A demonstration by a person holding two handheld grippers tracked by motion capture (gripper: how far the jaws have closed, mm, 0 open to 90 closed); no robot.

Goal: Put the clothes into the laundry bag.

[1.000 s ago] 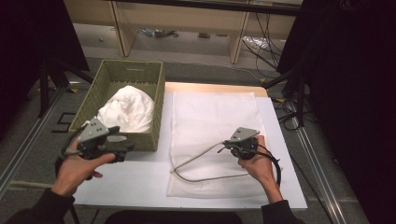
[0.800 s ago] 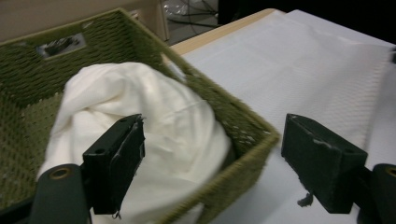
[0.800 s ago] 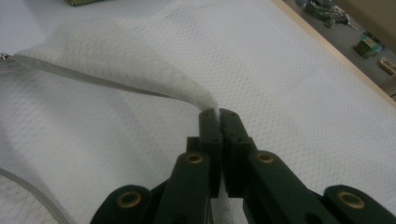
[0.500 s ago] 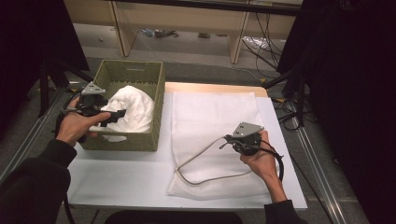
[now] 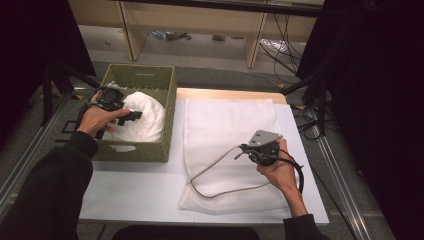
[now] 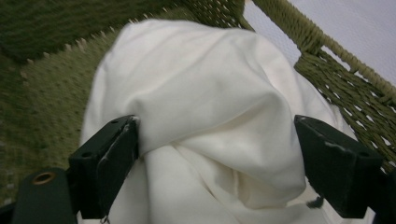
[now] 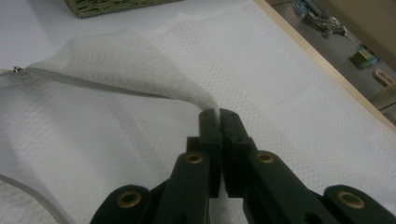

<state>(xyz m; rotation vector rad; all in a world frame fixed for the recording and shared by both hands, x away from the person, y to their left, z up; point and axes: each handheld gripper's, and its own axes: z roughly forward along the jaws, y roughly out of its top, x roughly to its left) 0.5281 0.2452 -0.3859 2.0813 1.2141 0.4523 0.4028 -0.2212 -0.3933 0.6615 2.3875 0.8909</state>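
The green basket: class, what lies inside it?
A bunched white cloth fills the basket, with the left gripper open astride it. Anything beneath the cloth is covered.

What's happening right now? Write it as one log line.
left gripper: open around white cloth bundle in green woven basket | right gripper: pinching white mesh bag

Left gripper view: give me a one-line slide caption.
Left gripper, jaws opening, straddles the white cloth bundle in the green woven basket.
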